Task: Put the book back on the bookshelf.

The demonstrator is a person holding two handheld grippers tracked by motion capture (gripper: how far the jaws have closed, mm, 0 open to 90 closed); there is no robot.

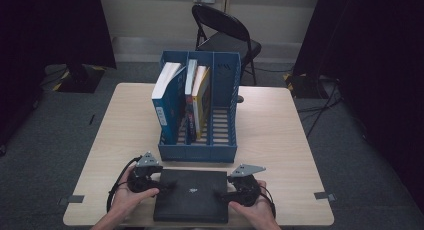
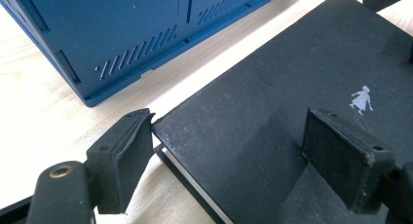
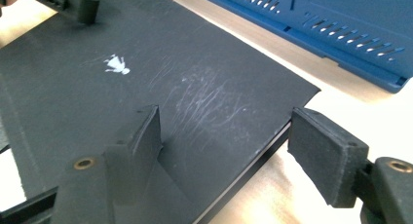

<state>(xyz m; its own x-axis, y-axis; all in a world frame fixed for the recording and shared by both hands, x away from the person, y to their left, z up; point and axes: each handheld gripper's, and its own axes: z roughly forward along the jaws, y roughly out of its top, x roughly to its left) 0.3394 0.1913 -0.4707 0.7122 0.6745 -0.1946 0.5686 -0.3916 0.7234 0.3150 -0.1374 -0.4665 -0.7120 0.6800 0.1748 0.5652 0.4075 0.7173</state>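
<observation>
Status: early stage. The flat black hardcover book with a small white figure on its cover (image 1: 190, 195) lies flat on the light wooden desk (image 1: 280, 140), at the near edge, just in front of the blue plastic three-compartment file rack (image 1: 200, 110). It has not been lifted.

Your left hand-held gripper (image 1: 150, 182) sits at the book's left edge. In the left gripper view one pad (image 2: 122, 160) stands just off the book's corner (image 2: 160, 124) over the desk, and the other pad (image 2: 341, 160) is above the cover. The jaws are released; no pad presses on the book.

Your right hand-held gripper (image 1: 235, 190) is at the right edge. In the right gripper view one pad (image 3: 139, 146) is over the cover and the other (image 3: 324, 156) hangs outside the edge. It too is released, straddling the edge without clamping.

Rack contents: a thick blue-covered book (image 1: 167, 105) leans in the left compartment; a thin dark-spined book and a yellow-covered book (image 1: 201, 100) stand in the middle compartment. The right compartment (image 1: 223, 120) holds nothing.

Remaining, as judged: close both jaws on the edges, raise the book, turn it upright and insert it, most likely into the right compartment.
</observation>
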